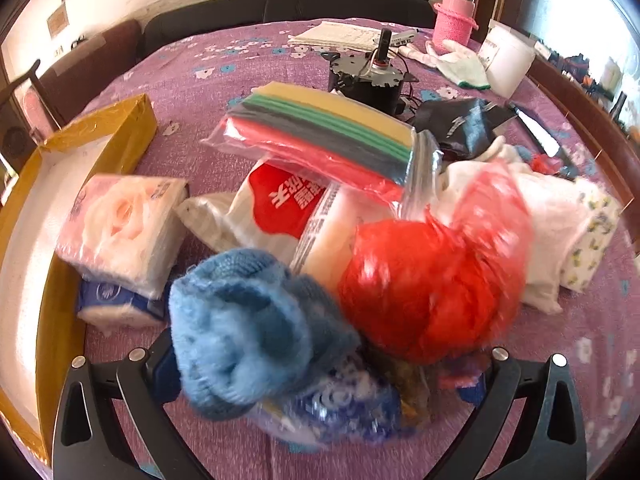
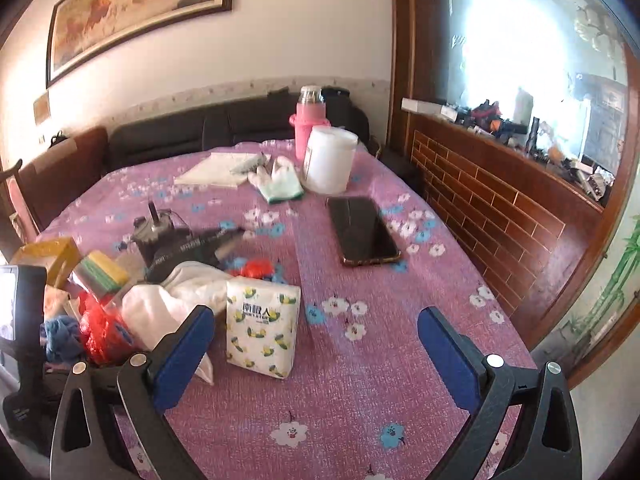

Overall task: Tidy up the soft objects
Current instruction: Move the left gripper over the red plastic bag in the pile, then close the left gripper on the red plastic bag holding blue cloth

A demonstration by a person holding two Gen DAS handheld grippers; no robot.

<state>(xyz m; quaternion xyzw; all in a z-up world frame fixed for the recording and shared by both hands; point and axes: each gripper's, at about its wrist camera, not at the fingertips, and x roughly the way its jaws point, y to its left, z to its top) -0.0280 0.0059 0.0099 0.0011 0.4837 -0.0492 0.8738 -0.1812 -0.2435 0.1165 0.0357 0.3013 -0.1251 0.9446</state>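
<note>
Left gripper (image 1: 320, 380): spread wide around blurred blue knit sock (image 1: 248, 332) and red bag (image 1: 432, 284). Right gripper (image 2: 316, 348): open, empty; tissue pack (image 2: 262, 328) ahead-left. Purple floral tablecloth (image 2: 360, 400).

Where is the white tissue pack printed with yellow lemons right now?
In the right wrist view, the lemon-print tissue pack stands upright on the purple floral tablecloth, just ahead of the right gripper, nearer its left finger, beside the white cloth bundle.

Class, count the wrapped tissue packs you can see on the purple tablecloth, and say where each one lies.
3. The rose-print pack lies on the box edge at left, the blue pack is under it, and the lemon-print pack stands apart at the pile's right. The pile may hide more.
</note>
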